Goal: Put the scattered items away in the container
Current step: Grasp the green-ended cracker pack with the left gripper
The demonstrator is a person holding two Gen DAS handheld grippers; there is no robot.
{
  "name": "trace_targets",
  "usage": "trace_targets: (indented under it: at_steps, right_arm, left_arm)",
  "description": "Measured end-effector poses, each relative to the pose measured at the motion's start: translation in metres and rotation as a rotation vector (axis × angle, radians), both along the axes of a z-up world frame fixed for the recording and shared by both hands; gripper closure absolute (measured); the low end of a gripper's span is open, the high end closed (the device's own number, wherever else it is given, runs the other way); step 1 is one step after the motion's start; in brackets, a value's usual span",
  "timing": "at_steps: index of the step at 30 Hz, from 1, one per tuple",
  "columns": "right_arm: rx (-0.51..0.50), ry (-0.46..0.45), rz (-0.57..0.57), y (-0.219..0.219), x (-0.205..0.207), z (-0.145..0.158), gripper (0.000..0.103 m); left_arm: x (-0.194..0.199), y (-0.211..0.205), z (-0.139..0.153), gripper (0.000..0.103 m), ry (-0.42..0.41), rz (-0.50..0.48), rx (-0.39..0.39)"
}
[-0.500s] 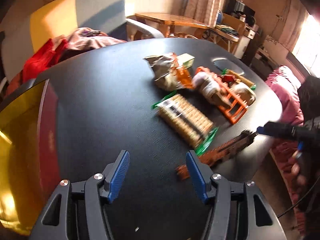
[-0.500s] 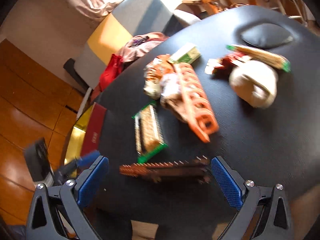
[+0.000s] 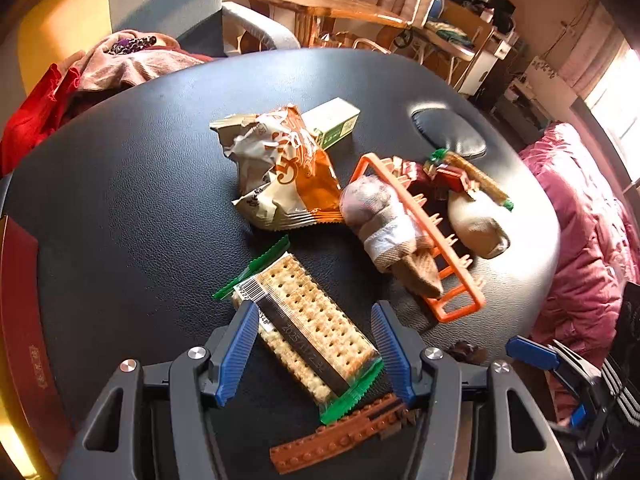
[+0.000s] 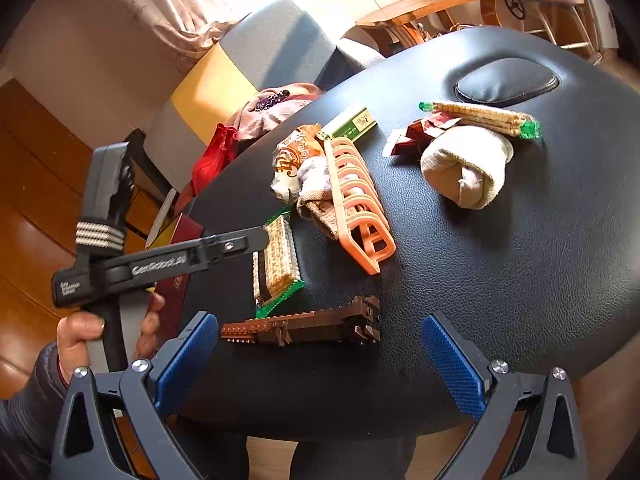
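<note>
A cracker pack with green ends [image 3: 308, 328] lies on the black table [image 3: 120, 200]. My left gripper [image 3: 314, 350] is open with its jaws on either side of the pack's near end. A brown brick strip [image 3: 340, 440] lies just below it; the right wrist view shows it too [image 4: 304, 326]. My right gripper [image 4: 320, 360] is open, just short of the strip. An orange rack [image 3: 420, 236] lies tipped with rolled socks [image 3: 384, 216] against it. An orange snack bag [image 3: 280, 172], a green box [image 3: 336, 120], a beige sock [image 4: 464, 164] and a second cracker pack [image 4: 480, 118] lie further back.
A red and gold box [image 3: 24, 320] stands at the table's left edge. A sofa with red and pink clothes [image 3: 100, 68] is behind the table. A pink quilt [image 3: 580, 240] lies off the right edge. An oval dent [image 4: 508, 82] marks the table's far end.
My left gripper has moved forward, so its open jaws now straddle the cracker pack. My right gripper has closed in on the brick strip. The items have not moved.
</note>
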State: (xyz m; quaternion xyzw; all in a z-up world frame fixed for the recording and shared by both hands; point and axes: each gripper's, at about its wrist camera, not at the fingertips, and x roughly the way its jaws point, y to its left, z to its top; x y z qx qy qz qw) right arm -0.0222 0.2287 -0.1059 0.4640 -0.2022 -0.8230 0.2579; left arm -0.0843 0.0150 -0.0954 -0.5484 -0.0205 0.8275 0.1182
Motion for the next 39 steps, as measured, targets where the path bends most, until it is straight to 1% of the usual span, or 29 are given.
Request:
trace_targets:
  at_steps: [3, 5, 13, 16, 19, 22, 24, 25, 27, 28, 29, 32, 33, 35, 37, 39]
  right_arm:
    - [-0.006, -0.009, -0.006, 0.002, 0.000, -0.004, 0.000]
    - [-0.005, -0.014, -0.016, 0.003, 0.000, -0.006, 0.000]
    - [0.006, -0.018, -0.038, 0.007, 0.002, -0.006, 0.000]
    - [0.019, -0.012, -0.016, 0.002, 0.005, -0.003, 0.000]
    - [0.036, -0.004, 0.014, -0.004, 0.008, -0.001, 0.000]
    - [0.102, 0.034, 0.095, -0.023, 0.015, 0.008, 0.000]
    - [0.161, 0.079, 0.175, -0.041, 0.021, 0.016, 0.000]
    - [0.206, 0.107, 0.222, -0.051, 0.023, 0.020, 0.001]
    - [0.295, 0.152, 0.315, -0.071, 0.025, 0.025, 0.011]
    - [0.342, 0.169, 0.362, -0.080, 0.024, 0.027, 0.014]
    - [0.403, 0.181, 0.416, -0.090, 0.021, 0.027, 0.020]
    - [0.531, 0.215, 0.533, -0.108, 0.013, 0.026, 0.023]
    - [0.567, 0.216, 0.584, -0.115, 0.010, 0.024, 0.025]
    - [0.613, 0.204, 0.650, -0.122, 0.004, 0.019, 0.029]
    - [0.660, 0.190, 0.709, -0.128, -0.003, 0.013, 0.032]
    - [0.685, 0.168, 0.739, -0.131, -0.010, 0.006, 0.034]
  left_arm:
    - [-0.005, 0.007, -0.007, 0.044, -0.022, 0.006, -0.032]
    - [-0.007, 0.012, -0.010, 0.044, -0.017, 0.010, -0.067]
    - [0.002, 0.013, -0.015, 0.045, 0.035, -0.079, -0.219]
    - [0.004, -0.010, -0.015, 0.045, 0.038, -0.076, -0.236]
    - [0.008, -0.024, -0.015, 0.045, 0.035, -0.067, -0.227]
    - [0.013, -0.037, -0.016, 0.045, 0.032, -0.058, -0.217]
    - [0.015, -0.045, -0.016, 0.045, 0.029, -0.052, -0.210]
    - [0.017, -0.050, -0.016, 0.045, 0.028, -0.049, -0.207]
    - [0.019, -0.058, -0.016, 0.045, 0.026, -0.043, -0.201]
    - [0.021, -0.063, -0.016, 0.045, 0.025, -0.040, -0.197]
    - [0.022, -0.067, -0.016, 0.045, 0.024, -0.037, -0.194]
    - [0.024, -0.075, -0.023, 0.044, -0.013, 0.013, -0.129]
    - [0.024, -0.078, -0.026, 0.044, -0.026, 0.029, -0.107]
    - [0.025, -0.083, -0.031, 0.044, -0.052, 0.063, -0.063]
    - [0.030, -0.085, -0.029, 0.044, -0.020, 0.080, -0.051]
    - [0.033, -0.083, -0.030, 0.044, -0.012, 0.084, -0.073]
